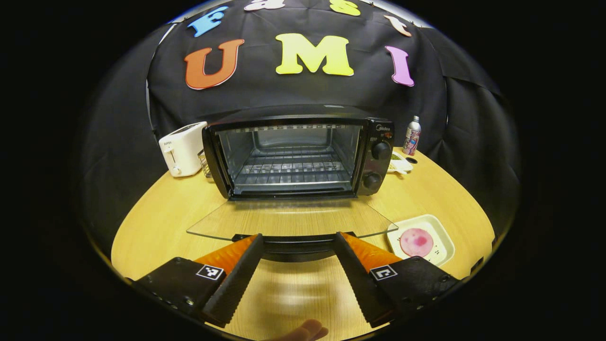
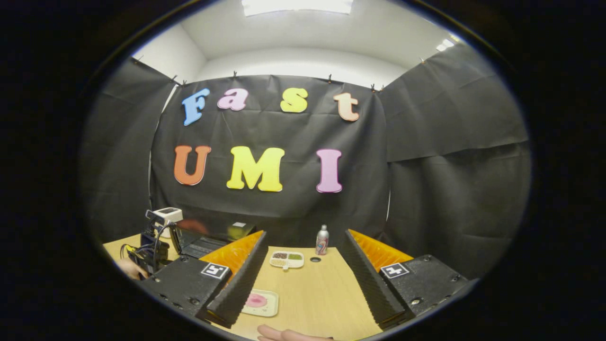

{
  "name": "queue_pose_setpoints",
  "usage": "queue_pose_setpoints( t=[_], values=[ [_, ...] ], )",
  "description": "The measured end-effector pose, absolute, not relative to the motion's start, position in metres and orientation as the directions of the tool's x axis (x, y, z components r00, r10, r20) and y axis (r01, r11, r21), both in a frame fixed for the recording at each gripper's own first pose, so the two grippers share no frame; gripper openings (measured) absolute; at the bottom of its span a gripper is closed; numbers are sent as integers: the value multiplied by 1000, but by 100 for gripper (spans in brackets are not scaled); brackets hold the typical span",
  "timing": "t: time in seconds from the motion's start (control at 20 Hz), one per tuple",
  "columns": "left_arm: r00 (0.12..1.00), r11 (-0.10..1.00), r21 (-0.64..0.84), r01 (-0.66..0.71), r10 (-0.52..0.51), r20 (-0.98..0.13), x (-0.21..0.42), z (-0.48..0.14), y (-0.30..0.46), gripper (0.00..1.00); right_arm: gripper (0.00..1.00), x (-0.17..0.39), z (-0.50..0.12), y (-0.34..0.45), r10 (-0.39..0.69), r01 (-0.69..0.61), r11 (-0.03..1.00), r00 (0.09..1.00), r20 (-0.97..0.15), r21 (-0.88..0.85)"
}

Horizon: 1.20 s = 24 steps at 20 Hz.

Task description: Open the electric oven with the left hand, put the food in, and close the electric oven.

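1. Left gripper point(image 1: 297, 241) is spread, fingers flanking the door handle point(image 1: 293, 245) without pressing it.
2. Oven point(image 1: 298, 156) stands ahead, door point(image 1: 291, 220) down.
3. Food point(image 1: 416, 241) lies on a plate point(image 1: 445, 237), front-right.
4. Right gripper point(image 2: 303, 237) is spread, empty.

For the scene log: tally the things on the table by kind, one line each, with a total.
Appliances: 2, the oven, door open, and the toaster
Trays and dishes: 2, the white tray holding the pink food, and the divided dish
Bottles: 1, the bottle
Food items: 1
Total: 6
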State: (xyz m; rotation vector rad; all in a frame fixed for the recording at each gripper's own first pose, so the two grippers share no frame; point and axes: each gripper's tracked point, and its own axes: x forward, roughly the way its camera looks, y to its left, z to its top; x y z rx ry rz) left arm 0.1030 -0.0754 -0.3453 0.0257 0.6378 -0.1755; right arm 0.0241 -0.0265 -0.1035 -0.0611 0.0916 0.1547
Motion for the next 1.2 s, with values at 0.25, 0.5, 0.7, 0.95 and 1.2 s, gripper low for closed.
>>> queue_pose_setpoints(
  t=[0.25, 0.5, 0.7, 0.95, 1.2],
  values=[
    [787, 985, -28, 170, -152, -597, 93, -364, -77, 96, 100, 29, -124, -27, 147, -156, 986, 980, -132, -64],
    [762, 986, -45, 159, -152, -629, 92, -392, -85, 96, 99, 34, -146, -23, 151, -168, 983, 971, -183, -79],
    [780, 985, -35, 166, -153, -607, 94, -389, -89, 95, 99, 40, -159, -20, 150, -174, 980, 963, -222, -94],
    [808, 981, -63, 183, -187, -558, 87, -366, -91, 95, 99, 54, -189, -7, 187, -233, 967, 927, -326, -107],
    [929, 989, 5, 146, -136, -345, 78, -277, -76, 95, 100, 83, -237, 5, 205, -314, 939, 841, -500, -143]
  ],
)
